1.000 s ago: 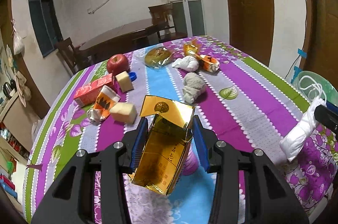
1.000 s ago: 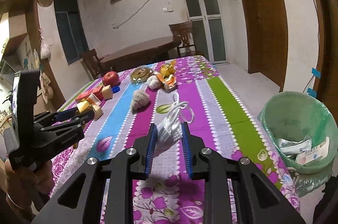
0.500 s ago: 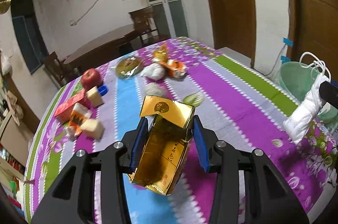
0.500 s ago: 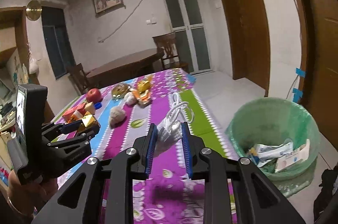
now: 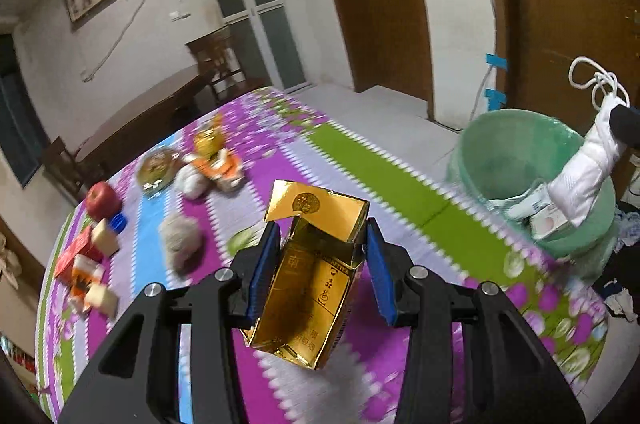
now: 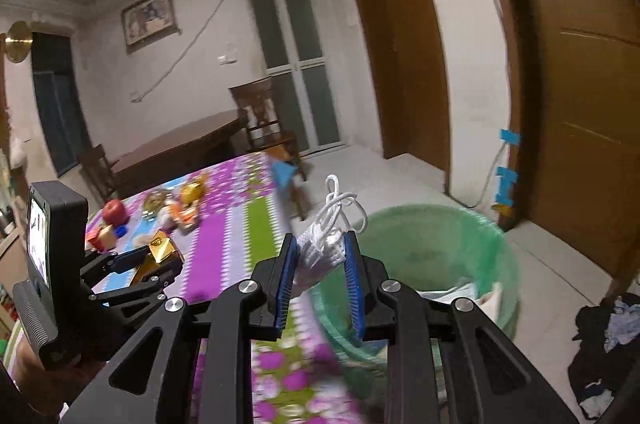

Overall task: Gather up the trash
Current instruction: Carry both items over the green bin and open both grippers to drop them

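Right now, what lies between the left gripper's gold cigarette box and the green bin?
In the left wrist view, only striped floral tablecloth separates the gold cigarette box from the green bin; nothing stands there.

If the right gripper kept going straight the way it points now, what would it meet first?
Probably the green bin. The right gripper, its jaws shut on the white mask, points at the bin's near rim and open mouth, with nothing visible between. Depth is unclear, so it might pass just over the rim.

A: Where is the trash bin [image 5: 532,160] sitting?
B: On the floor, just beside the tabletop [image 5: 384,168] edge, on its right.

A: And the apple [image 5: 103,201]?
B: It is lying at the tabletop's far left, behind the cartons [image 5: 76,256].
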Demonstrator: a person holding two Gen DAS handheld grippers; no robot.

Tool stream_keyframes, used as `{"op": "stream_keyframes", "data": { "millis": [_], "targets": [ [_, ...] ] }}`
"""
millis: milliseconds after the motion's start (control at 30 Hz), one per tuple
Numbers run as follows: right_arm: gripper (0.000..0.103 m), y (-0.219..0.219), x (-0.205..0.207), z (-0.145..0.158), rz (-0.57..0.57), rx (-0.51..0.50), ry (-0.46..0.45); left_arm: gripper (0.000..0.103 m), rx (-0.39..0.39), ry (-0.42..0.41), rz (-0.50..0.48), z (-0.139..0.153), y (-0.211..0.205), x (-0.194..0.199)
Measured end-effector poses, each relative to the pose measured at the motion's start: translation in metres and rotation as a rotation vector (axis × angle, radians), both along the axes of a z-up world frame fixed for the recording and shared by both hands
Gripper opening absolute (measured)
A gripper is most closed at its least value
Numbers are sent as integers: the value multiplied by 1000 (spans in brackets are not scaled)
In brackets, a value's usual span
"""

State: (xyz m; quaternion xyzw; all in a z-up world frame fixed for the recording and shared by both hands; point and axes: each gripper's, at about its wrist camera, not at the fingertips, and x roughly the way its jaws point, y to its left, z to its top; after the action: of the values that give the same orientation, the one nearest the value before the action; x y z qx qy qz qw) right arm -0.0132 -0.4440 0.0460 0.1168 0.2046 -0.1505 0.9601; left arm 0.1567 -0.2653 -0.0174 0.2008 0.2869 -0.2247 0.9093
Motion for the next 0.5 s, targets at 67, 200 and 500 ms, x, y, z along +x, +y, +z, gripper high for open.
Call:
{"op": "stream_keyframes", "data": {
  "millis": [67, 200, 500],
  "targets": [
    [26, -14, -4, 3, -33, -19, 2, 41, 5, 2, -25, 0, -15, 0],
    [26, -41, -9, 11, -98, -55, 9, 41, 17, 2, -74, 0, -42, -2],
    [26, -85, -8, 11, -183, -161, 113, 41, 41, 35, -218, 2, -115, -2]
  ]
}}
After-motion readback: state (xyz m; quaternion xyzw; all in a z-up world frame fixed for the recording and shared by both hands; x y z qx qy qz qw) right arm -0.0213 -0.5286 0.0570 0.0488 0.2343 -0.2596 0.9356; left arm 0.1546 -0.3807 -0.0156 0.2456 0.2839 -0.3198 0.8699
